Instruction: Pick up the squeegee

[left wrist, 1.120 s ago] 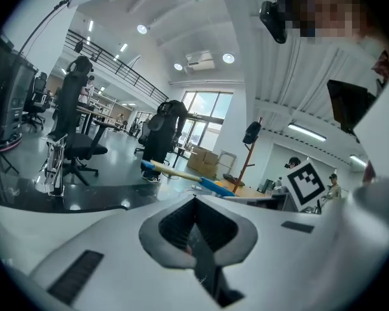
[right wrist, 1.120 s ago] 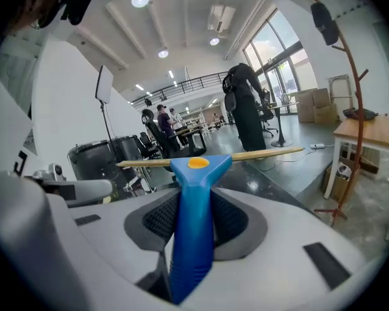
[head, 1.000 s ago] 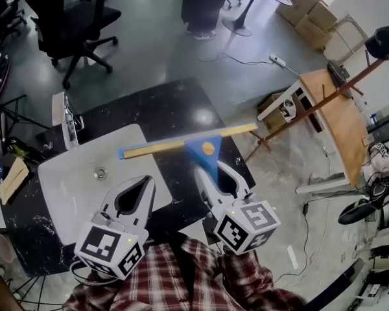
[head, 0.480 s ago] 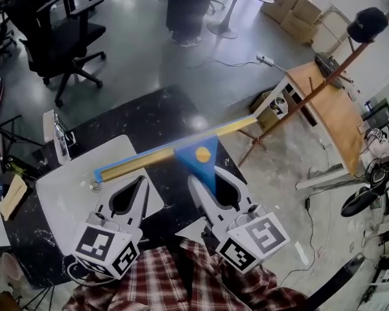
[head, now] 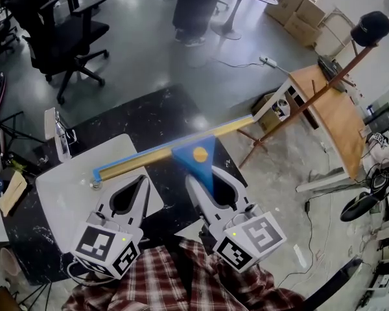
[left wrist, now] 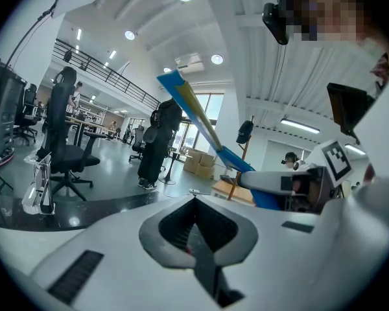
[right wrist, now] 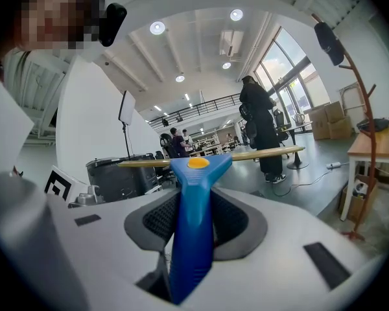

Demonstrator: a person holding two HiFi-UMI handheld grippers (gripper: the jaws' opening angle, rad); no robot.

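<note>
Blue plastic forms the handle of the squeegee (head: 201, 155), which is clamped between the jaws of the right gripper (head: 207, 179) and runs back along the gap from their tips. The triangular head with its orange dot pokes just beyond the tips. The long yellow blade crosses ahead of them at a slant, and its far end reaches out in front of the left gripper (head: 141, 181). That gripper's jaws are pressed together with nothing between them, tips just short of the blade, above a white table (head: 58, 203).
</note>
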